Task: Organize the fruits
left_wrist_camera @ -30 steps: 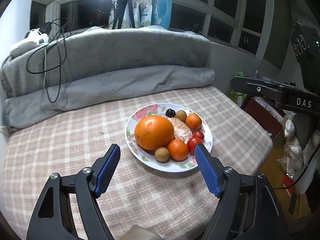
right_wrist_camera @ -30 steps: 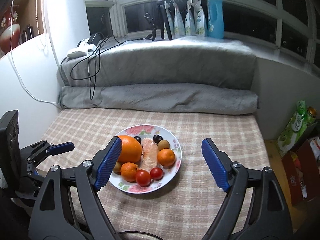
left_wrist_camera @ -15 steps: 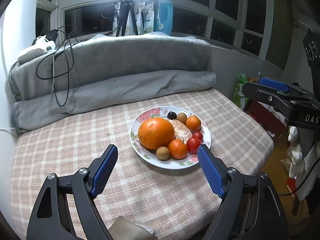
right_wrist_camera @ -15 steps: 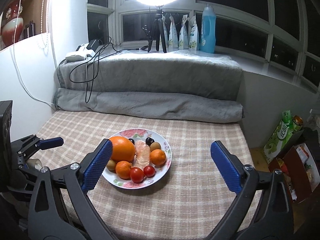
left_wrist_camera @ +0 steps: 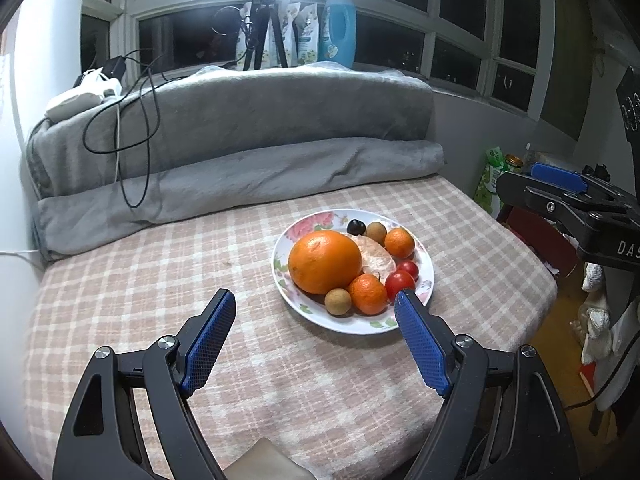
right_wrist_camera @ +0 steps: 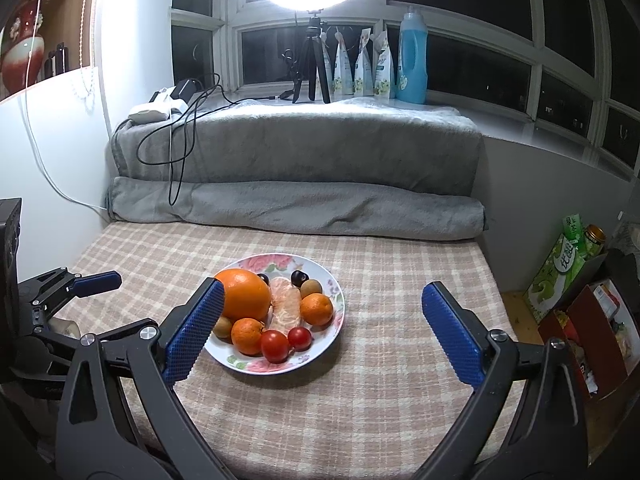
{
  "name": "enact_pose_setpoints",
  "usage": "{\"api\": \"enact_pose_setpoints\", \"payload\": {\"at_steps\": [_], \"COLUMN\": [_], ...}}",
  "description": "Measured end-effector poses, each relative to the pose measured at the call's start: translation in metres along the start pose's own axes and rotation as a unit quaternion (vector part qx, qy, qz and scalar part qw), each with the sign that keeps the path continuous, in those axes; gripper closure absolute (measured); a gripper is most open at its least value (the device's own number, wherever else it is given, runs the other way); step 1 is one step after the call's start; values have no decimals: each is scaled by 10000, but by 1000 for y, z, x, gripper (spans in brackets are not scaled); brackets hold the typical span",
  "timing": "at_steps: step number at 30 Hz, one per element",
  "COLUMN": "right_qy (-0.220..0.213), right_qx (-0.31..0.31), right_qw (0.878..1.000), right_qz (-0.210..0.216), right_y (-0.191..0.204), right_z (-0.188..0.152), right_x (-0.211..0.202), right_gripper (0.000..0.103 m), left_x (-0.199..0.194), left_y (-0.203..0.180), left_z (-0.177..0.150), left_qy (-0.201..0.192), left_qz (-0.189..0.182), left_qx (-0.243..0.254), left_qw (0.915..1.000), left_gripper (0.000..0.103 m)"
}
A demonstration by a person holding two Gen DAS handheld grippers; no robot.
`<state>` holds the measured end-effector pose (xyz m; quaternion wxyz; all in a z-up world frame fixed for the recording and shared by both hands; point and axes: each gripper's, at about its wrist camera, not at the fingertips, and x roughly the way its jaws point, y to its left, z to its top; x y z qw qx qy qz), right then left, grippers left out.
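1. Left wrist view: the left gripper (left_wrist_camera: 314,308) is held wide apart above the checked cloth (left_wrist_camera: 160,272), and nothing is gripped between its blue pads. The floral plate (left_wrist_camera: 348,326) is seen just ahead, to the right, with the big orange (left_wrist_camera: 324,261), a peeled citrus segment (left_wrist_camera: 374,258), small mandarins, two cherry tomatoes (left_wrist_camera: 400,282) and a brown longan (left_wrist_camera: 338,302) piled together on it.

2. Right wrist view: the right gripper (right_wrist_camera: 318,306) is spread almost fully, and nothing is held. The same plate (right_wrist_camera: 320,354) is framed between its pads, toward the left one.

3. Risk, as judged: the fruits are packed touching, so a neighbour could be nudged off the plate if one is pinched carelessly. The tomatoes and the segment could be crushed by too firm a squeeze. The plate could be shifted on the soft cloth by a low approach.
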<state>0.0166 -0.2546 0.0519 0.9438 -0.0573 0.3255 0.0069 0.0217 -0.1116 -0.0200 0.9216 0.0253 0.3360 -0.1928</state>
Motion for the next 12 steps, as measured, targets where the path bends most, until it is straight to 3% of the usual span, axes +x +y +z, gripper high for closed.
{"api": "enact_pose_setpoints", "payload": {"at_steps": [12], "right_qy": [127], "right_qx": [23], "right_qw": [9999], "right_qz": [49], "right_y": [-1], "right_z": [-4], "right_x": [14], "right_gripper": [2], "left_x": [6], "left_y": [5], "left_z": [0], "left_qy": [27], "left_qz": [42], "left_qx": [-49], "left_qw": [10000], "left_gripper": [21]}}
